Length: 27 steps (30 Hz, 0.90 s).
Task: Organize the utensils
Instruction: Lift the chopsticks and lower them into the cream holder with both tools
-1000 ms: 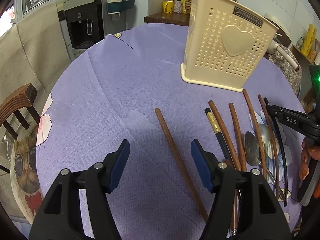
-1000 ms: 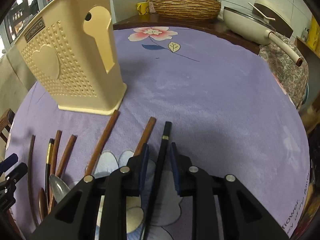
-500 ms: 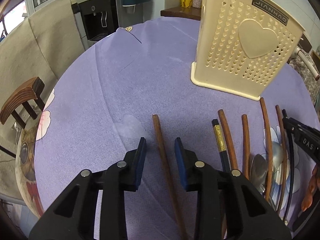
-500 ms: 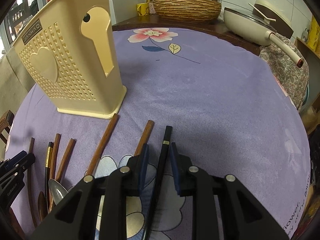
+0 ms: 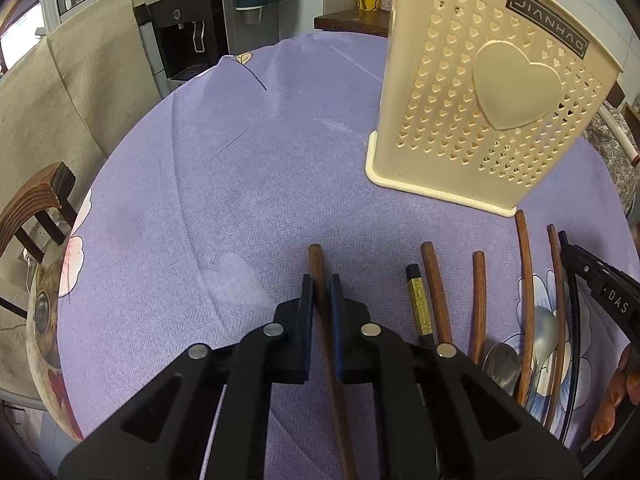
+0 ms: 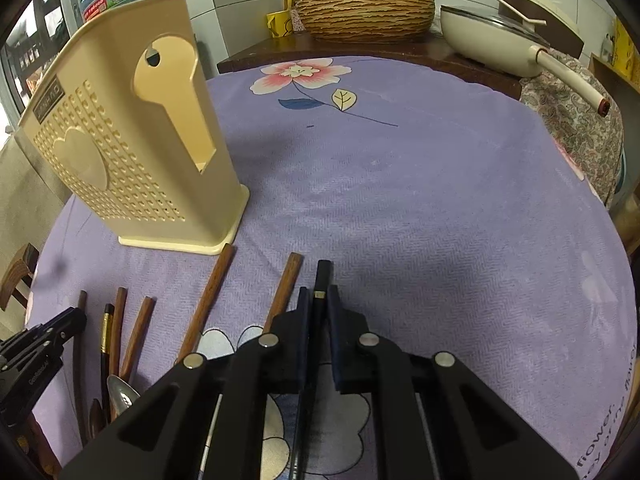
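My left gripper (image 5: pixel 321 286) is shut on a brown wooden chopstick (image 5: pixel 316 260) that lies on the purple tablecloth. My right gripper (image 6: pixel 318 298) is shut on a black chopstick (image 6: pixel 322 276). A cream perforated utensil holder (image 5: pixel 480 108) with a heart stands upright at the back; it also shows in the right wrist view (image 6: pixel 120 148). Several more chopsticks (image 5: pixel 436 296) and metal spoons (image 5: pixel 540 332) lie between the two grippers. The other gripper shows at the right edge of the left view (image 5: pixel 600 284).
A round table with a purple flowered cloth (image 6: pixel 420 184). A wooden chair (image 5: pixel 36 208) stands at the left edge. A woven basket (image 6: pixel 364 12) and a cream pan (image 6: pixel 504 44) sit on the counter behind. A water dispenser (image 5: pixel 188 20) stands far left.
My left gripper moved forward over the brown chopstick and closed from wide open to shut on it. My right gripper stayed shut on the black chopstick and moved slightly forward.
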Each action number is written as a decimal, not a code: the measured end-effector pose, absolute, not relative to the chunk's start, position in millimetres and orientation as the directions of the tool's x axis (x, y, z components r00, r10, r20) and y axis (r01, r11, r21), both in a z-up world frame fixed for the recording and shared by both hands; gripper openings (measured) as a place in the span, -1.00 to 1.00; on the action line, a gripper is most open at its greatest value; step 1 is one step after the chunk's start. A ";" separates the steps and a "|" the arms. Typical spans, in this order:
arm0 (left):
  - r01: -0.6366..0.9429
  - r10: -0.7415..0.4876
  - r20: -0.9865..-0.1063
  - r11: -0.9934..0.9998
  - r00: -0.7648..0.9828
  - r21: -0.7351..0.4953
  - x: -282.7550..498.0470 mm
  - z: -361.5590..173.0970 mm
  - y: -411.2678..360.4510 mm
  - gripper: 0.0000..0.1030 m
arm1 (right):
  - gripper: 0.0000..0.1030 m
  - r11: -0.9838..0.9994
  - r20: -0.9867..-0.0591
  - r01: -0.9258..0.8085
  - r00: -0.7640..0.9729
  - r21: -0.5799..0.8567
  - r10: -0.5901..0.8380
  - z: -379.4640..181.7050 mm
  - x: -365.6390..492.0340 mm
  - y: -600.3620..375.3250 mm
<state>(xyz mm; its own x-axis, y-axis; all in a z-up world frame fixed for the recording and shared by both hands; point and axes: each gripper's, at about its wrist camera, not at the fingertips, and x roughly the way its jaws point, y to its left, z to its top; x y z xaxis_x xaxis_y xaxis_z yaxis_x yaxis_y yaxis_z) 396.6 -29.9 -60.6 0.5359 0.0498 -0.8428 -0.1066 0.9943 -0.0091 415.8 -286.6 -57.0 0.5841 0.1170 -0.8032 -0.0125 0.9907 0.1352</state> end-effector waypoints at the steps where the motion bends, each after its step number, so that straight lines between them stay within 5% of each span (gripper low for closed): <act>1: -0.104 0.045 -0.844 0.994 0.535 -0.013 399.1 -60.3 -30.4 -0.85 | -0.84 0.989 -0.802 -0.013 0.584 0.146 0.126 -57.2 415.8 -287.3; 9: -0.080 -0.032 -0.822 0.992 0.568 -0.093 398.7 -40.1 -18.7 -0.86 | -0.85 0.972 -0.747 -0.071 0.628 0.225 0.219 -28.5 403.3 -288.3; 21: 0.038 -0.124 -0.603 0.988 0.788 -0.153 353.3 86.6 -3.1 -0.87 | -0.86 0.953 -0.534 -0.224 0.790 0.206 0.301 92.7 350.5 -301.1; 27: 0.041 -0.118 -0.561 0.988 0.819 -0.147 340.2 106.4 5.0 -0.87 | -0.86 0.953 -0.513 -0.260 0.804 0.154 0.302 115.2 333.5 -299.0</act>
<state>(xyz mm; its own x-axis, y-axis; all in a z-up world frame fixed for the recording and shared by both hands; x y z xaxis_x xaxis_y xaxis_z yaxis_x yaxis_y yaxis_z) 340.2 5.0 106.4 0.8193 -0.1176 -0.5612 0.0411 0.9883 -0.1472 333.5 -299.0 115.2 0.8035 0.3021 -0.5130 -0.2599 0.9532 0.1542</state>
